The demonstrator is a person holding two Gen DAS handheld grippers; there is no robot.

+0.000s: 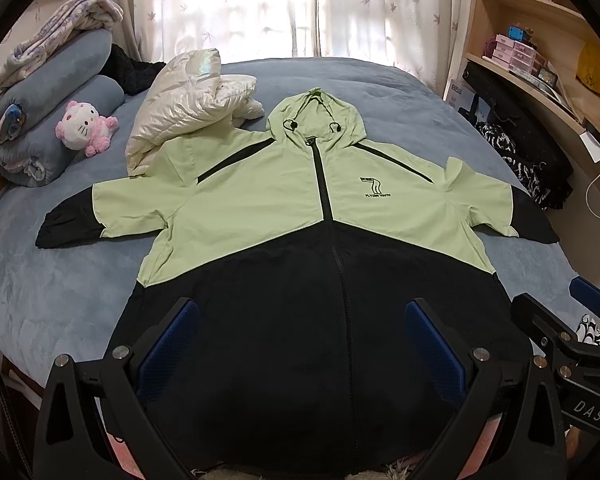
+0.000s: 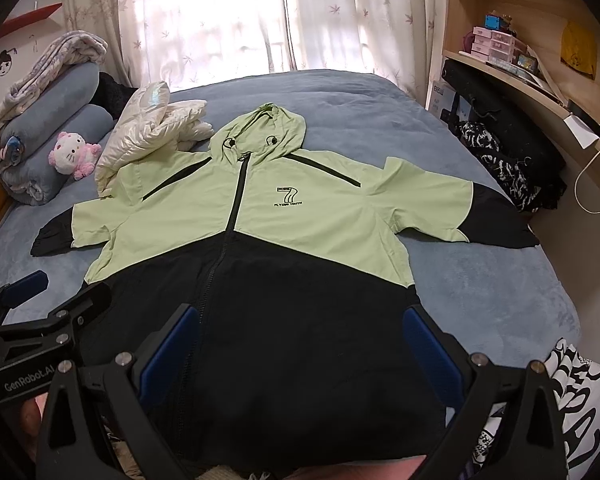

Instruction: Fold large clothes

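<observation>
A large hooded jacket (image 1: 260, 196), pale green above and black below, lies spread flat and zipped on the blue bed (image 1: 60, 292), front up, sleeves out to both sides, hood towards the window. It also shows in the right wrist view (image 2: 300, 216). My left gripper (image 1: 302, 312) is open and empty, hovering over the black hem. My right gripper (image 2: 302, 316) is open and empty, over the hem's right part. The right gripper shows at the right edge of the left wrist view (image 1: 560, 320); the left gripper shows at the left edge of the right wrist view (image 2: 40, 308).
A folded cream puffer jacket (image 1: 184, 100) lies beside the hood. Rolled blue bedding (image 1: 56, 92) and a pink plush cat (image 1: 84, 126) sit at the back left. Black-and-white clothes (image 1: 516, 156) lie at the bed's right edge, below wooden shelves (image 1: 540, 40). Curtains hang behind.
</observation>
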